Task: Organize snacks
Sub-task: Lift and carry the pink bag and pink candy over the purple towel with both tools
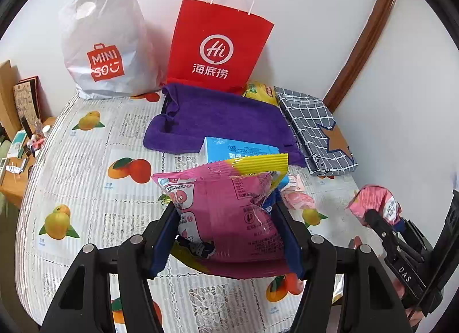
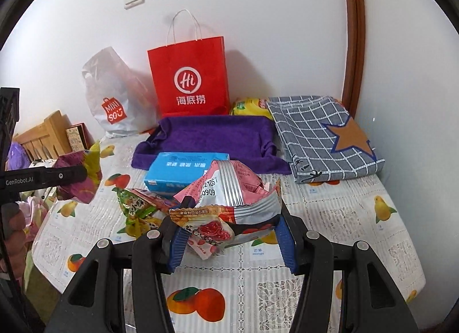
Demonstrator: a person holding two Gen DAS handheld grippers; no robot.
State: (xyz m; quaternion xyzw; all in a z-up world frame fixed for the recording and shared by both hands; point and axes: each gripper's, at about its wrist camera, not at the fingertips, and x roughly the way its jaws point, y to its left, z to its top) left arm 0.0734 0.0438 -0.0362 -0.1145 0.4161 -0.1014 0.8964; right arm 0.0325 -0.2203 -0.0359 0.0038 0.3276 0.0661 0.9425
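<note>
Risks first. Both packets are soft film held only at the sides; either can slide out of its tool and drop onto the counter (image 2: 330, 218), because the film buckles rather than resists the squeeze. The right one looks worse: it is crumpled, open-topped and bunched, so contents could spill if tipped.

Ahead of both tools: red paper bag (image 1: 221, 43), white plastic bag (image 1: 106, 43), purple cloth (image 1: 221, 120), checked cloth (image 2: 318, 135). Likely drop targets; the red bag is tall and light, so a nudge could topple it.

Blue box (image 2: 183, 171) sits just beyond the right tool, loose packets (image 2: 137, 206) to its left: snag hazard on the way forward.

Left tool (image 1: 226, 235): part open, clamped on the pink snack bag (image 1: 226, 212), held above the counter.
Right tool (image 2: 229, 232): narrower, clamped on the crumpled snack packet (image 2: 229, 201), also held above the counter.
</note>
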